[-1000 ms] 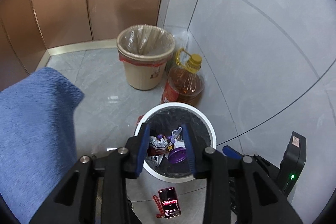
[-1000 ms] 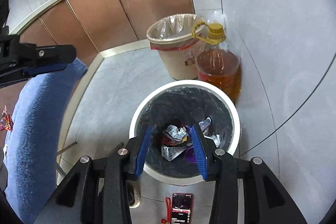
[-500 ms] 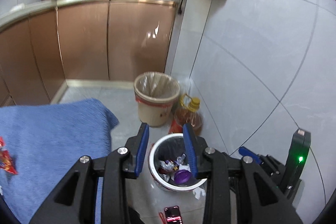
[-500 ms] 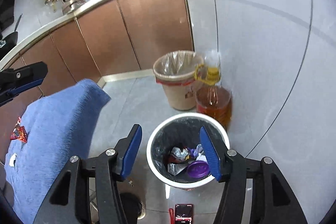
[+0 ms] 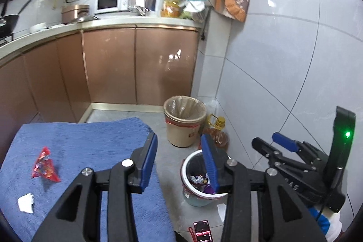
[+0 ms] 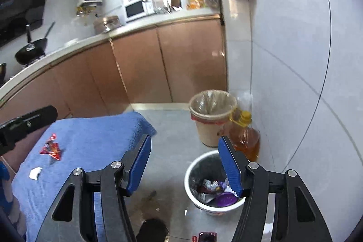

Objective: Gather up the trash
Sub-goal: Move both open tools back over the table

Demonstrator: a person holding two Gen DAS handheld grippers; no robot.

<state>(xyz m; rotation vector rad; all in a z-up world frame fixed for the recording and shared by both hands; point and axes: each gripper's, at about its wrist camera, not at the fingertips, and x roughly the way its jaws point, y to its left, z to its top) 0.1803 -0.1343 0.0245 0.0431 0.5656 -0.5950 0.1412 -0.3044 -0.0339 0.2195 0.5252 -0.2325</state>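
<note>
A white trash bin (image 5: 188, 165) with a black liner stands on the floor and holds wrappers and a purple lid (image 6: 225, 199); it also shows in the right wrist view (image 6: 192, 174). A red snack wrapper (image 5: 44, 168) and a white paper scrap (image 5: 26, 203) lie on the blue cloth (image 5: 90, 151); both show in the right wrist view too, the wrapper (image 6: 51, 147) and the scrap (image 6: 35, 172). My left gripper (image 5: 179, 162) is open and empty, raised between the cloth's edge and the bin. My right gripper (image 6: 185, 162) is open and empty, high above the floor; it also shows in the left wrist view (image 5: 270, 142).
A beige bin with a clear liner (image 5: 185, 120) and a bottle of oil (image 5: 217, 130) stand by the tiled wall. A phone (image 5: 203, 233) lies on the floor. Brown cabinets (image 5: 136, 65) with a cluttered counter run behind.
Both grippers have risen and pulled back from over the white bin, and both have opened wider. The blue cloth with the red wrapper and paper scrap has come into view.
</note>
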